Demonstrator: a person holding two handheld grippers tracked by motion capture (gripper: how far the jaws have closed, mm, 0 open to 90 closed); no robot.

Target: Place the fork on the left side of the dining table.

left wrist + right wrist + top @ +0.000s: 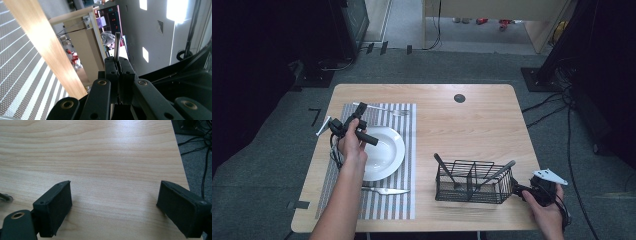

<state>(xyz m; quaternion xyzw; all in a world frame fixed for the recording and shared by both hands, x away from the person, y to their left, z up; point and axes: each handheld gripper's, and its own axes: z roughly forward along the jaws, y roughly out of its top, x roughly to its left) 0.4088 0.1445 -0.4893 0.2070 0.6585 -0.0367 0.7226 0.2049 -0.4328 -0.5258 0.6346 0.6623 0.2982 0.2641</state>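
Observation:
My left gripper (360, 108) hovers over the far left of the striped placemat (404, 200), shut on the handle of a fork (392, 110) whose tines point right. In the left gripper view the flat metal handle (117, 43) sticks up from between the closed pads of the left gripper (117, 62). A white plate (387, 152) sits in the middle of the mat, and a knife (386, 190) lies near its front side. My right gripper (518, 190) rests at the front right, open, with bare table between its pads (113, 205).
A black wire basket (472, 192) stands on the wooden table (472, 125) just left of the right gripper, with two utensil handles (442, 167) leaning out. A dark round hole (459, 98) sits near the far edge. Cables lie on the floor at the right.

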